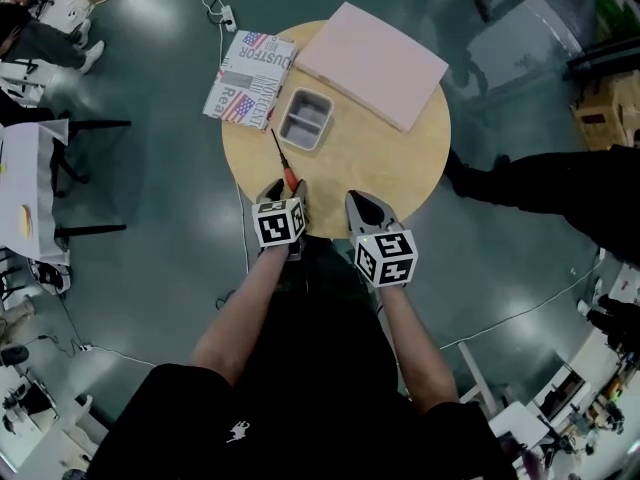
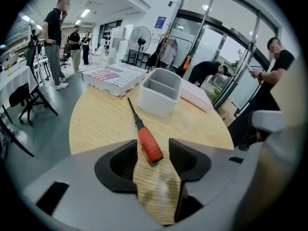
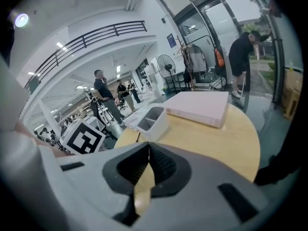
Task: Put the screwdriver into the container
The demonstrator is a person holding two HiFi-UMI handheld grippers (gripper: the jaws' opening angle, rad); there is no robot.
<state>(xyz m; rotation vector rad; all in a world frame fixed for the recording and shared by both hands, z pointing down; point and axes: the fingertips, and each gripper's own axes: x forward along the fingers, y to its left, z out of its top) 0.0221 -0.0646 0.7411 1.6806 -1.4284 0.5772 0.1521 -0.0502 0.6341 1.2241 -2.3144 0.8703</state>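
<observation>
A screwdriver (image 1: 283,160) with a red handle (image 2: 149,146) and black shaft lies on the round wooden table (image 1: 400,168), tip toward a grey two-compartment container (image 1: 305,118). My left gripper (image 1: 283,192) is open at the table's near edge, its jaws on either side of the handle's end without pressing it. In the left gripper view the container (image 2: 160,96) stands beyond the shaft. My right gripper (image 1: 366,208) hovers at the near edge to the right, jaws shut with nothing between them; its own view shows the container (image 3: 152,120) ahead to the left.
A pink flat box (image 1: 372,61) lies at the table's far right, partly over the edge. A flag-printed box (image 1: 250,78) sits at the far left. Chairs, cables and several people stand around the table; a person in black (image 1: 560,183) is close on the right.
</observation>
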